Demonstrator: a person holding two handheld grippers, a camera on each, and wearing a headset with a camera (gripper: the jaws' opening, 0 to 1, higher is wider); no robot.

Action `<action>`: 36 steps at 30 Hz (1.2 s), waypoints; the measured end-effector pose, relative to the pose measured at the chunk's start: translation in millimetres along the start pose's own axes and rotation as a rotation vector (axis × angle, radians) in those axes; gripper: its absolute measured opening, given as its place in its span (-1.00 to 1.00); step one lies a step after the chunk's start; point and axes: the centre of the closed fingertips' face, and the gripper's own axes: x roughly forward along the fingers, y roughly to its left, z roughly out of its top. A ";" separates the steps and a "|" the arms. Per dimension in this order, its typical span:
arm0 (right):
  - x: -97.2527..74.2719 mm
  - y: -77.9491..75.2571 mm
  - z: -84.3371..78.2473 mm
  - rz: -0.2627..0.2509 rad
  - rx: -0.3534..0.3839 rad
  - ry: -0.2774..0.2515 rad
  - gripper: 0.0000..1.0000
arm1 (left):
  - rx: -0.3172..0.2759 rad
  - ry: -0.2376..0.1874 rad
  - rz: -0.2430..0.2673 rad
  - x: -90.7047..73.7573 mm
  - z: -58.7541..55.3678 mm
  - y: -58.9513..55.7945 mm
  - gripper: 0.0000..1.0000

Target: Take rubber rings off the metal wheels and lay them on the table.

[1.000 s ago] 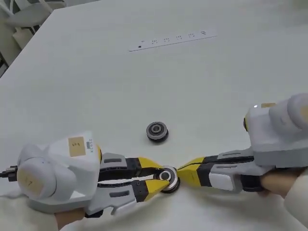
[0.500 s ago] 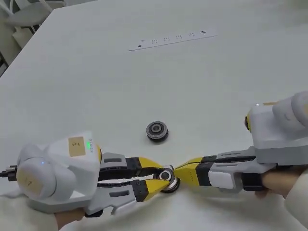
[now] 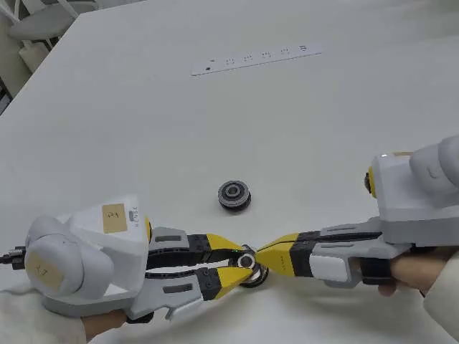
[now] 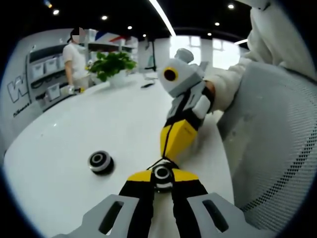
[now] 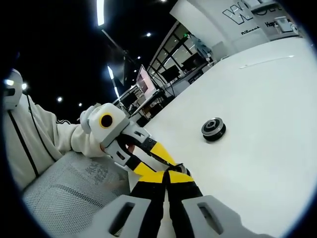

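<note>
1. Okay: your left hand-held gripper (image 3: 237, 264) is clamped across the held wheel (image 3: 247, 261). That wheel sits near the spare wheel (image 3: 234, 195), on your side of it, low over the bench (image 3: 143, 129). My read is that this grip serves as the anchor, keeping the metal part from turning or sliding while the rubber gets pulled.
2. Your right hand-held gripper (image 3: 262, 258) comes in from the opposite side. Its jaws are closed to a point right at the held wheel's rim, facing the left tips head-on. That looks like a nip at its rubber ring (image 3: 256, 276), but I cannot tell whether any rubber is actually between the tips.
3. The spare wheel lies flat and untouched with its dark ring on, so it probably goes second. A white strip (image 3: 254, 59) lies well beyond the spare wheel, out of play.
4. No ring lies loose near the spare wheel, so the task looks barely started.
5. Against the earlier frames:
   - The left clamp is unchanged.
   - The right tips have crept further in over the held wheel, covering more of its bright face.
   - The right body sits slightly lower.
   - The spare wheel has not moved.
   - The ring is not off yet.
</note>
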 end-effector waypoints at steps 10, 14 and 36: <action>-1.2 1.1 3.7 0.014 0.013 -0.024 -1.00 | -0.002 -0.008 0.000 -0.6 -0.6 0.7 -0.72; -0.4 -1.1 0.3 -0.005 -0.035 -0.010 -1.00 | -0.011 -0.010 0.004 -0.6 -0.2 0.5 -0.72; -3.4 9.3 -2.8 -0.013 -0.096 0.032 -1.00 | 0.063 0.106 0.000 -10.2 9.5 -13.3 -0.57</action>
